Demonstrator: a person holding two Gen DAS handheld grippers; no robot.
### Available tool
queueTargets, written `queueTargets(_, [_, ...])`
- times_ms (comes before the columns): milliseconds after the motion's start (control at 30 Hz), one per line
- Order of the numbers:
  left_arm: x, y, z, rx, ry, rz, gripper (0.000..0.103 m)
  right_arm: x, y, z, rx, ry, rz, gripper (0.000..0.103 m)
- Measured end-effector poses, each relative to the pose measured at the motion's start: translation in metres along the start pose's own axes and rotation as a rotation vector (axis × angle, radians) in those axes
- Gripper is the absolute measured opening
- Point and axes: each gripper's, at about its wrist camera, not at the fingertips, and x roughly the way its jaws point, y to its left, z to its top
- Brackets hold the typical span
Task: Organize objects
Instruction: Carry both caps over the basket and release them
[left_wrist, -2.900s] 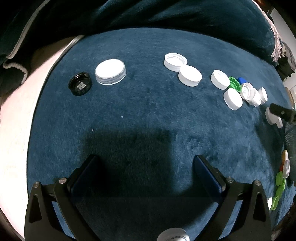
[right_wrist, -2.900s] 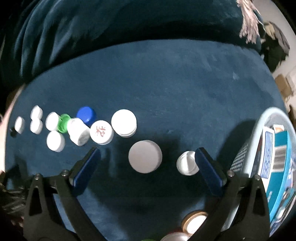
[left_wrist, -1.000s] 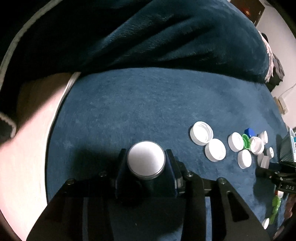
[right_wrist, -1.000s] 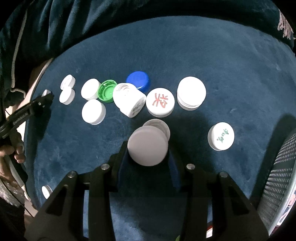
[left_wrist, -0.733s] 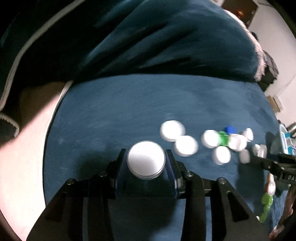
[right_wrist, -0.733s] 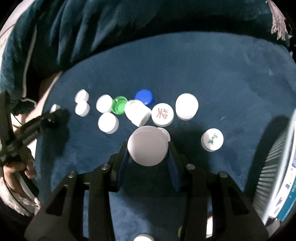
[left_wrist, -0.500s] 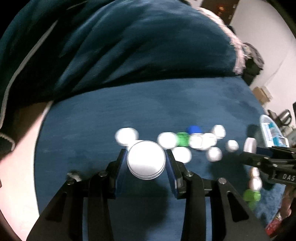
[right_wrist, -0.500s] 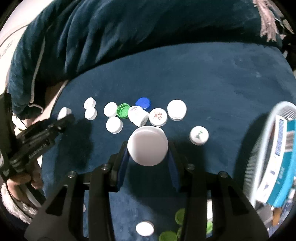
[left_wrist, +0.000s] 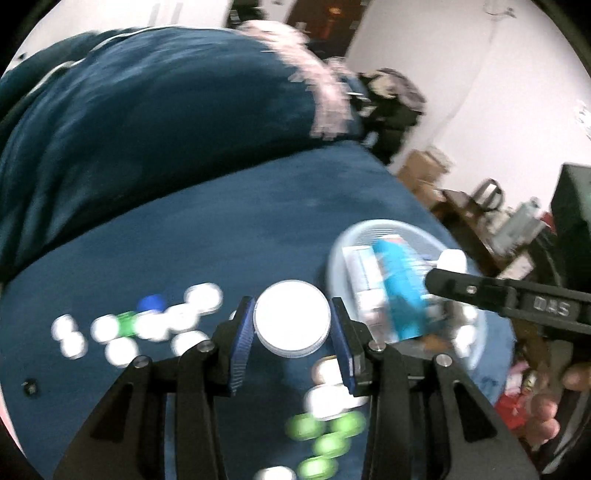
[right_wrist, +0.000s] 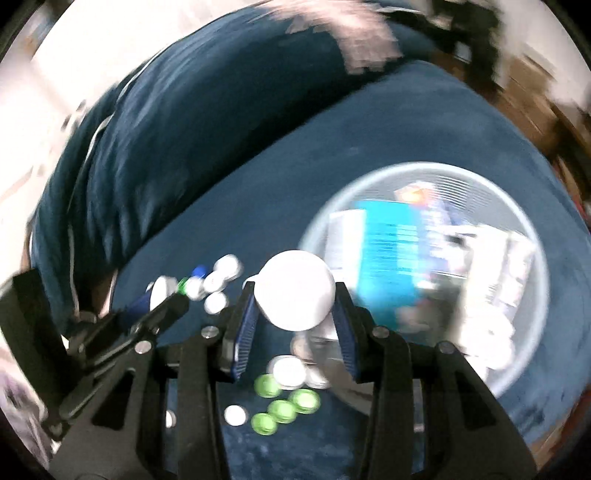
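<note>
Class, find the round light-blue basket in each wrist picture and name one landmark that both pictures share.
Left wrist view: basket sits right of centre, beyond the held white lid.
Right wrist view: basket fills the right half.
Shared landmark: cluster of green caps on the blue blanket.

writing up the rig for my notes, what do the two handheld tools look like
Both are alike: the left tool and right tool have matte black angular frames with cut-out openings, silver screw heads at the joints, and flat blue ribbed pads inside each finger. Seen side-on from the left camera, the right tool's arm carries pale lettering, "DAS". No cables or sleeves show.
</note>
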Motion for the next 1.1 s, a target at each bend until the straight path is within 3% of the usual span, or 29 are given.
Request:
queueTargets(167, [0.021,-0.071,0.008,0.087,0.023,-0.113,0.042,-0.025,-0.064,-0.003,0.168,-0.046,-0.054,0.041])
queueTargets(267, [0.036,-0.101,0.011,0.123,0.043,-0.139,0.042,-0.03,-0.09,-0.002,0.24,-0.065,-0.072,0.041])
queueTargets(667, [0.085,-0.131,0.023,0.118,0.094,-0.163,0.042,-0.023,-0.127,0.01,0.322,-0.063,-0.09,0.042])
queueTargets(700, [0.089,-0.134,0.023,0.117,0.094,-0.149,0.046,-0.023,-0.128,0.011,0.325,-0.063,-0.098,0.043])
queueTargets(733, [0.091,-0.135,0.023,0.11,0.096,-0.144,0.052,-0.023,-0.129,0.01,0.327,-0.063,-0.108,0.053])
queueTargets(767, [0.093,-0.134,0.023,0.09,0.104,-0.142,0.073,-0.024,-0.13,0.01,0.332,-0.065,-0.129,0.06])
queueTargets(800, [0.093,-0.131,0.022,0.065,0.112,-0.14,0.091,-0.026,-0.132,0.009,0.34,-0.07,-0.146,0.076])
queueTargets(833, [0.092,-0.129,0.022,0.051,0.11,-0.141,0.094,-0.028,-0.133,0.009,0.35,-0.078,-0.159,0.086])
queueTargets(967, [0.081,-0.119,0.02,0.027,0.099,-0.099,0.102,-0.037,-0.137,0.008,0.38,-0.117,-0.181,0.09])
queueTargets(1100, [0.065,-0.104,0.018,0.005,0.087,-0.048,0.102,-0.039,-0.129,0.006,0.386,-0.132,-0.184,0.099])
